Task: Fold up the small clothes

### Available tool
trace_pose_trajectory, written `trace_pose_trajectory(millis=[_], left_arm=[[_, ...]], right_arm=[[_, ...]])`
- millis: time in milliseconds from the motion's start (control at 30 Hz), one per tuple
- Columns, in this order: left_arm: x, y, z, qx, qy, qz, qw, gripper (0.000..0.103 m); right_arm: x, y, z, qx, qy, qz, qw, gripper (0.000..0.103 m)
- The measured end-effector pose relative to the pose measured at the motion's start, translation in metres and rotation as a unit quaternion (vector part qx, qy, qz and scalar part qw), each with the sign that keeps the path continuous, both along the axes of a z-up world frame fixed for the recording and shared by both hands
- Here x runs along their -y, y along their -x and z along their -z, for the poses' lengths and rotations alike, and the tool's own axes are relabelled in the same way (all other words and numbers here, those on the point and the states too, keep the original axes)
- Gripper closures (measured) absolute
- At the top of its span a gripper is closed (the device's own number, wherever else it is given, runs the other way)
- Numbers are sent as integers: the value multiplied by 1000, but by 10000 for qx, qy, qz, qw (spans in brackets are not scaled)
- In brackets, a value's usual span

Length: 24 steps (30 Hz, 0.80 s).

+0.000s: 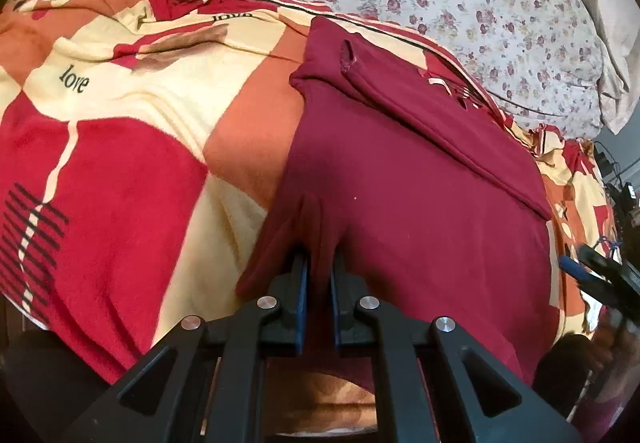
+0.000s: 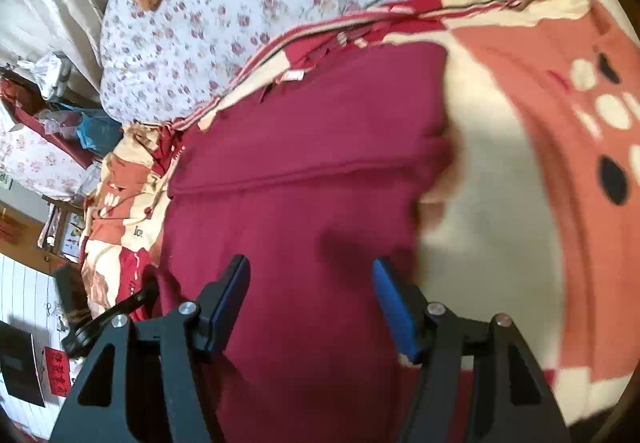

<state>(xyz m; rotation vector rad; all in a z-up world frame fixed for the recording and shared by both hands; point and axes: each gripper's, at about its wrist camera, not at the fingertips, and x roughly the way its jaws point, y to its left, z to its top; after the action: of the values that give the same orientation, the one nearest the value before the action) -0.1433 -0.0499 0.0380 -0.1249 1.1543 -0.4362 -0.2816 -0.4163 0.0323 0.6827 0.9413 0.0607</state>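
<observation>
Maroon knit, the garment (image 1: 400,171) lies spread on a fleece blanket (image 1: 132,147) of red, cream and orange blocks, its left edge bordered by bare blanket toward 9 o'clock. The left gripper (image 1: 319,275) pinches a raised ridge of cloth at 6 o'clock. The right gripper (image 2: 312,275), jaws spread wide, hovers above the garment, hem fold at 12 o'clock.

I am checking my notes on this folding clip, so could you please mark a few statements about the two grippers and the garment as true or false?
1. The left gripper is shut on the maroon garment. True.
2. The right gripper grips the garment. False: it is open above it.
3. The garment lies on a patterned blanket. True.
4. The garment is blue. False: it is maroon.
</observation>
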Motion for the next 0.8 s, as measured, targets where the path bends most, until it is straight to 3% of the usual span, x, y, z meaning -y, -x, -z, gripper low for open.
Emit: trace_pose_trajectory(millis=[100,167,333,433,600,800], left_arm=[[5,0,1,79,-132,52,9999,103],[6,0,2,95,-165,61,9998,103],[7,-3,3,94,-177,57,9998,103],[8,-2,3,111,-189,41,9998,103],[6,1,2,129,-195,36,9997,103],[5,2,2,132,-203,24,9997,103]], right_arm=[[3,30,-17,246,-144,-427,9987,36],[-6,53,-17,182,-172,-856,9960,35],[-50,96,31,-711,-271,-1742,9818,35],[-81,100,67,-1193,-274,-2042,9712,35],[-97,88,97,-1301,-344,-1568,9784,34],[-118,82,119,-1283,-516,-1570,9779,35]])
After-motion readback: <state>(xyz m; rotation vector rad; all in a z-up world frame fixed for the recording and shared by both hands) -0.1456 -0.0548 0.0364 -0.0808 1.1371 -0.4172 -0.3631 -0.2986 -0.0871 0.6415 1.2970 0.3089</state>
